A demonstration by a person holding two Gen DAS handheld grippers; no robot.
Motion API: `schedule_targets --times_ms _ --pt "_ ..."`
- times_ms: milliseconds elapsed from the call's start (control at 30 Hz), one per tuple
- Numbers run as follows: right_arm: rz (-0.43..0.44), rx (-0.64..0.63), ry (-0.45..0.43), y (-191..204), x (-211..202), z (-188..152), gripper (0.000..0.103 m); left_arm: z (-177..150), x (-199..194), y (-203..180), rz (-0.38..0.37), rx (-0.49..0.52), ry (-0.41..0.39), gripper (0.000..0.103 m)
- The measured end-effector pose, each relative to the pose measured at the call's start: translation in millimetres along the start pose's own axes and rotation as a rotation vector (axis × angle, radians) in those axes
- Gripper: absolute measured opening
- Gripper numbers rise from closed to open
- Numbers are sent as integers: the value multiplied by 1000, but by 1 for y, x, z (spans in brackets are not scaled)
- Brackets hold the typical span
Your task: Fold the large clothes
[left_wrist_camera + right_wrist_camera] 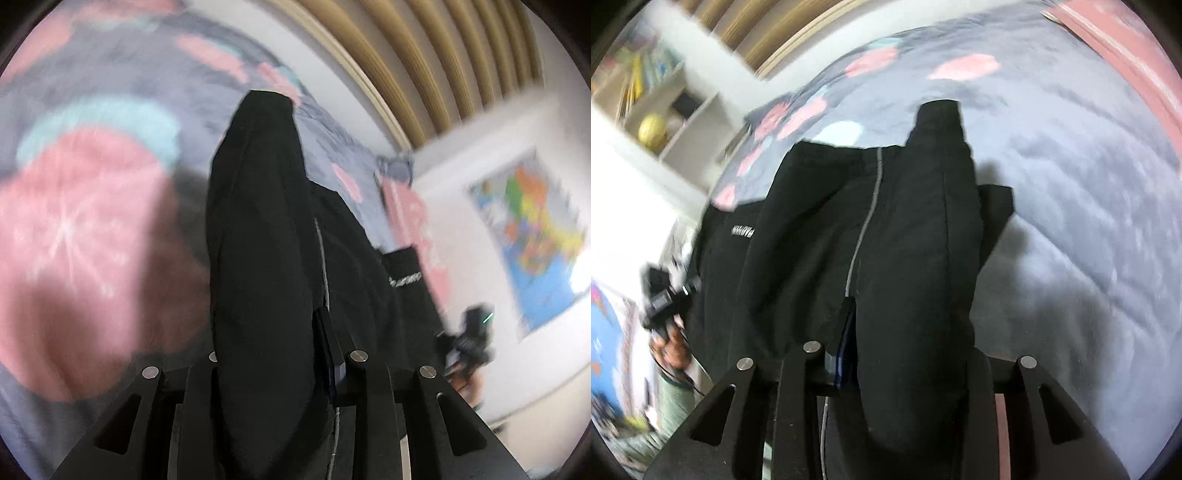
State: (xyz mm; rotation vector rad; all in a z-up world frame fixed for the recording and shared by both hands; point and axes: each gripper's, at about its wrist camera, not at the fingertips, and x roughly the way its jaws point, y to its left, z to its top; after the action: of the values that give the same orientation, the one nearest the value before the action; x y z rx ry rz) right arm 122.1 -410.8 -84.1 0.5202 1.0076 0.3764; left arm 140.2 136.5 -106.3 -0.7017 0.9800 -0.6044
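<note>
Both claws — left claw (280, 354), right claw (905, 354) — clamp black jacket (820, 221) folds draped over their fingers.

Only lettering seen: a short line of small white print on the chest of the black garment (798, 229), left of its grey zip line; motion blur leaves it unreadable in the right wrist view. The same white print shows on the garment in the left wrist view, equally smeared, no letters resolved. Coloured wall map (535, 240) at right in the left wrist view carries no legible labels; too blurred to tell any writing on it.
</note>
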Motion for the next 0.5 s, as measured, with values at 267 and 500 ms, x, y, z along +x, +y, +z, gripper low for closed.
schedule_targets --times_ms 267,500 --pt "-119 95 -21 -35 12 -19 62 -13 -19 60 -3 -178 -46 44" --pt "-294 -28 -190 11 -65 -14 68 -15 -72 -25 202 128 -133 43"
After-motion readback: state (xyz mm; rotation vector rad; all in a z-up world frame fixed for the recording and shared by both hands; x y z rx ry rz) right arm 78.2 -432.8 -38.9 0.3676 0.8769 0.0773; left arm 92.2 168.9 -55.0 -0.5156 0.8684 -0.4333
